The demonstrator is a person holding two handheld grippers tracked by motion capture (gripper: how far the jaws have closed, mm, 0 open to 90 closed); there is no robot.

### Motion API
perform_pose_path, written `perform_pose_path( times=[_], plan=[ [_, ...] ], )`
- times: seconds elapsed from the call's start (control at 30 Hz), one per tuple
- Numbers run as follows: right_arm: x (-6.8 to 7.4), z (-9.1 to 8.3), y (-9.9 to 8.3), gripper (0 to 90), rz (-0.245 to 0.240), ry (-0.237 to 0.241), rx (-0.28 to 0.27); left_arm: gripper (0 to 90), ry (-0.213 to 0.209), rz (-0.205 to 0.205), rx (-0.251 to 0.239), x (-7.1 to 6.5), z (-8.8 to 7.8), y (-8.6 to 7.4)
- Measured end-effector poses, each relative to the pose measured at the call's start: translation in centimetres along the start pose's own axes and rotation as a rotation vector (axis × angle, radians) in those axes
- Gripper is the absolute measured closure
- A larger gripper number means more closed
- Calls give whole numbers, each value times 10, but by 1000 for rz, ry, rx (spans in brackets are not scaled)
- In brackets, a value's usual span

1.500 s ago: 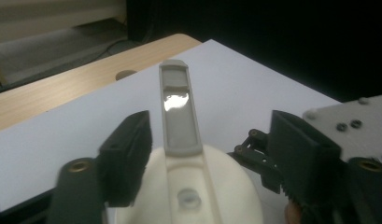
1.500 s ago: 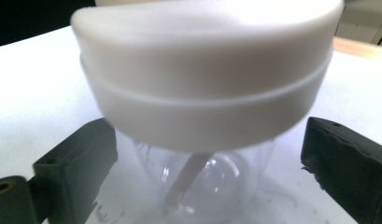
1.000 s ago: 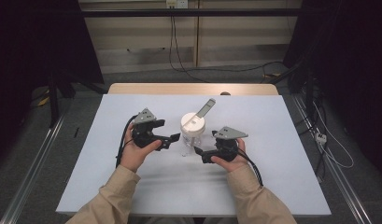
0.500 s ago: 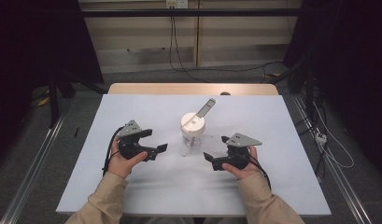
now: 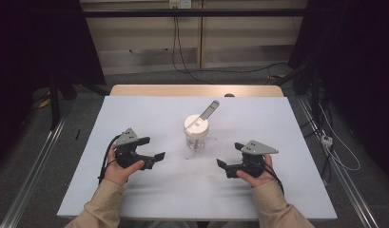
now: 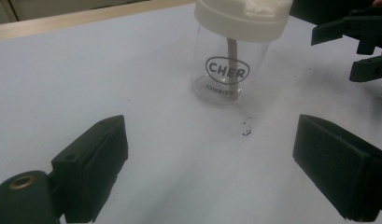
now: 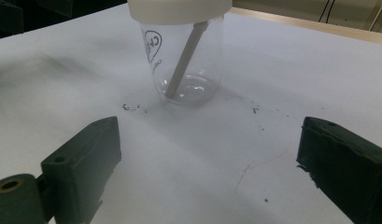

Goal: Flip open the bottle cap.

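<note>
White bench (image 5: 135, 199): both claws, left claw (image 5: 151, 148) and right claw (image 5: 228, 156), wide open, empty, beside the jar (image 5: 196, 133); right's jaws just closing slightly. Next, grab it.

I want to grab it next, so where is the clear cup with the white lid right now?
In the high view the clear cup stands upright mid-table, between and just beyond the left gripper and right gripper, touching neither.

Cup (image 5: 196, 135) mid-table (image 5: 296, 118), straw (image 5: 210, 110) in it; left gripper (image 5: 151, 148) and right gripper (image 5: 228, 156) nearer, flanking, apart.
</note>
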State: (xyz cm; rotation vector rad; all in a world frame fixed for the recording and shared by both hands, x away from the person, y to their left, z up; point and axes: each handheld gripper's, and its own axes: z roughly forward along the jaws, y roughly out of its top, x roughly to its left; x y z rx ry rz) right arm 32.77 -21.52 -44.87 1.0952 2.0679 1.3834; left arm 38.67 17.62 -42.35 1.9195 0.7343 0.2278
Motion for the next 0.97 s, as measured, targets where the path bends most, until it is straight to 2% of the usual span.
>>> perform_pose_path(
  times=[0.2, 0.37, 0.53, 0.73, 0.83, 0.97],
  plan=[
    [-2, -9, -4, 64, 1, -2, 1, 99, 5, 3, 12, 0, -4, -6],
    [-6, -17, -9, 66, 8, -12, 4, 99, 3, -15, 4, 4, -10, -12],
    [-8, -25, -13, 71, 10, -19, 8, 95, 31, -24, 0, 8, -19, -17],
    [-10, -33, -17, 77, 11, -26, 16, 88, 33, -10, 0, 8, -26, -22],
    [-14, -36, -19, 77, 28, -30, 15, 88, 39, -5, 5, 7, -27, -24],
    [-16, -39, -21, 76, 33, -38, 14, 88, 43, -12, 4, 8, -27, -25]
  ],
)
